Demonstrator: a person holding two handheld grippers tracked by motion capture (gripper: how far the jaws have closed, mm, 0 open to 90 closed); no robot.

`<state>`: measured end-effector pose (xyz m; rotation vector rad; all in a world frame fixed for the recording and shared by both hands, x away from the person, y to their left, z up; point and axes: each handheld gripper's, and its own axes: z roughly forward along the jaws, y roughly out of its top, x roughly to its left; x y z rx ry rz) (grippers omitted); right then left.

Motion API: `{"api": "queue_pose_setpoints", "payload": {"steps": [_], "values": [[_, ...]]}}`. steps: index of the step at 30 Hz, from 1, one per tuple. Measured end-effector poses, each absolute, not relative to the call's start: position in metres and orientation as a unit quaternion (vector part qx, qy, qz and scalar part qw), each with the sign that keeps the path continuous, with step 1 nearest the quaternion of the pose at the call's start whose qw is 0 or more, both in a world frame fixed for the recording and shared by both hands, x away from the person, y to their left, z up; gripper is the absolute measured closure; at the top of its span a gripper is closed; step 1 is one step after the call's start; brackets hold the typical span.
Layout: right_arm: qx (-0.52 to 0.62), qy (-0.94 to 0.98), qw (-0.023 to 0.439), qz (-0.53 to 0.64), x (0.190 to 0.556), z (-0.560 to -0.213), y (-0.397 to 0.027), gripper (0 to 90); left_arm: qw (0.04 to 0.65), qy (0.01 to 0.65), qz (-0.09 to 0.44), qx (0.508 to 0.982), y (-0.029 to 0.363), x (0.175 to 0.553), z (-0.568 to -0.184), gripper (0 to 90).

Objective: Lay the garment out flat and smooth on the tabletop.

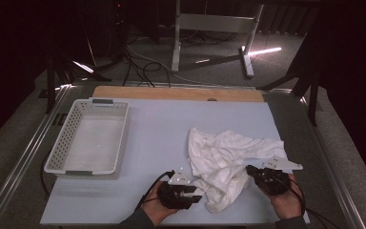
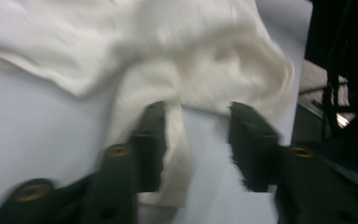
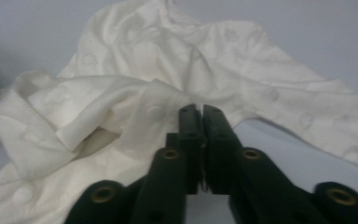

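Your left gripper [image 2: 193, 140] stood with jaws apart, a strip of the white cloth [image 1: 228, 157] lying loose against one pad, ready for a fresh pinch. Your right gripper [image 3: 200, 116] was almost closed at a fold, though whether it pinched cloth I couldn't tell. That cloth lay crumpled on the mat [image 1: 162, 133], right of the basket [image 1: 62, 148].

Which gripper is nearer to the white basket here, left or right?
Left. The left gripper sits just past the white basket's near right corner, at the white cloth's near left edge. The right gripper is beyond the cloth's near part, farther right.
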<state>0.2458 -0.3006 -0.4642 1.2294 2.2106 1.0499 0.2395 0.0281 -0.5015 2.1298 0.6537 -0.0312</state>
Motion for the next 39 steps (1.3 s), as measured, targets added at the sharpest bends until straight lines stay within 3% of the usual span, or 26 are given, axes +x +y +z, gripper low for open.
{"api": "queue_pose_setpoints", "payload": {"steps": [4, 8, 10, 12, 19, 29, 39], "values": [[0.441, 0.781, 0.203, 0.393, 0.250, -0.459, -0.296, 45.8, 0.458, 0.279, 0.007, 0.844, 0.041, 0.246, -0.494, 48.1], [0.436, 0.774, 0.218, 0.404, 0.258, -0.450, -0.283, 32.2, 0.467, 0.299, 0.018, 0.832, 0.054, 0.254, -0.488, 40.9], [0.432, 0.772, 0.219, 0.413, 0.263, -0.447, -0.274, 30.4, 0.475, 0.306, 0.028, 0.824, 0.060, 0.256, -0.485, 39.3], [0.423, 0.774, 0.218, 0.417, 0.268, -0.445, -0.262, 29.7, 0.478, 0.316, 0.044, 0.818, 0.064, 0.258, -0.482, 30.7], [0.393, 0.789, 0.212, 0.421, 0.286, -0.446, -0.221, 29.7, 0.487, 0.336, 0.084, 0.801, 0.080, 0.263, -0.473, 15.6], [0.365, 0.808, 0.206, 0.414, 0.308, -0.450, -0.169, 31.8, 0.506, 0.346, 0.110, 0.783, 0.098, 0.266, -0.465, 1.4], [0.369, 0.823, 0.200, 0.382, 0.335, -0.471, -0.133, 37.5, 0.513, 0.349, 0.124, 0.775, 0.103, 0.265, -0.463, 0.4]]}}
